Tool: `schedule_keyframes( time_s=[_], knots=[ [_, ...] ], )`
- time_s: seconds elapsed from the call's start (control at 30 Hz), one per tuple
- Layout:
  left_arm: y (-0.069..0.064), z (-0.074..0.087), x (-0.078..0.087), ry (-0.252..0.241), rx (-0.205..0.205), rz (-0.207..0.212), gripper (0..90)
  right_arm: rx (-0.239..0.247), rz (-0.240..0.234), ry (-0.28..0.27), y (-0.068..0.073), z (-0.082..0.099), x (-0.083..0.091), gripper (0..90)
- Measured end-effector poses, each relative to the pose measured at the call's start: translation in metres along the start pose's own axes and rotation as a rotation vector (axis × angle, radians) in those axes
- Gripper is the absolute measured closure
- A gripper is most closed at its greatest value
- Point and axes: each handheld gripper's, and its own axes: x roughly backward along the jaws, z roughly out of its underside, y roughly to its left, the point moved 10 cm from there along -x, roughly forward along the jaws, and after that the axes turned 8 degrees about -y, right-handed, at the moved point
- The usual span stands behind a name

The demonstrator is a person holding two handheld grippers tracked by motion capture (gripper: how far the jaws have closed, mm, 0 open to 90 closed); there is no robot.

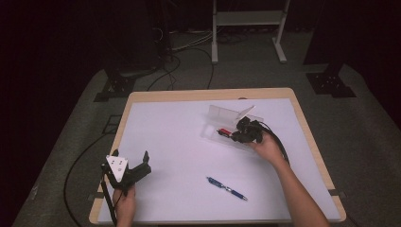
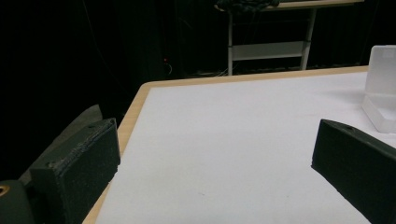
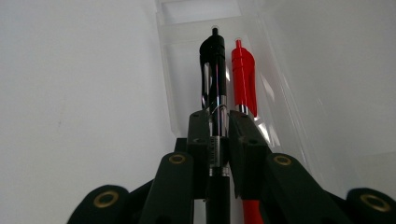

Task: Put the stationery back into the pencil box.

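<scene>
A clear plastic pen case (image 1: 222, 124) lies open on the white table top, lid up. Inside it lie a red pen (image 3: 244, 79) and, beside it, a black pen (image 3: 213, 70). My right gripper (image 3: 219, 128) is shut on the black pen's barrel, holding it low in the case (image 3: 173, 88). In the high view the right gripper (image 1: 242, 134) sits over the case's near end. A blue pen (image 1: 227, 188) lies loose on the table nearer the front. My left gripper (image 1: 131, 163) rests open at the front left, nothing between its jaws; the case's corner (image 2: 382, 93) shows far right.
The white mat (image 1: 179, 151) covers a wooden table whose edge (image 2: 133, 112) runs close to the left gripper. A white metal stand (image 1: 248, 28) and cables (image 1: 165, 75) are on the dark floor beyond the table.
</scene>
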Motion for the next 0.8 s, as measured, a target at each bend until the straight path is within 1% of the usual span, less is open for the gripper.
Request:
schedule_keyframes(
  time_s=[0.17, 0.2, 0.5, 0.6, 0.77, 0.8],
  knots=[
    [-0.0003, -0.0007, 0.0003, -0.006, -0.004, -0.003, 0.3, -0.008, -0.004, 0.004, -0.0006, 0.0012, -0.0007, 78.2],
    [-0.0001, -0.0006, 0.0003, -0.005, -0.002, -0.001, 0.3, -0.016, -0.012, 0.006, 0.0002, 0.0019, -0.0014, 78.2],
    [0.0003, -0.0004, 0.0001, -0.003, -0.002, -0.002, 0.3, -0.023, -0.014, 0.01, -0.0012, 0.004, -0.0048, 77.8],
    [0.0002, -0.0004, 0.0001, -0.003, -0.002, -0.001, 0.3, -0.024, -0.01, 0.002, -0.0015, 0.0032, -0.0048, 73.8],
    [0.0007, -0.0007, 0.0006, -0.005, -0.003, -0.002, 0.3, -0.03, -0.015, -0.001, -0.0008, 0.0035, -0.0022, 72.5],
    [0.0011, -0.0005, 0.0006, -0.004, -0.002, -0.003, 0.3, -0.027, -0.021, -0.003, 0.001, 0.0037, 0.0008, 72.0]
  ],
)
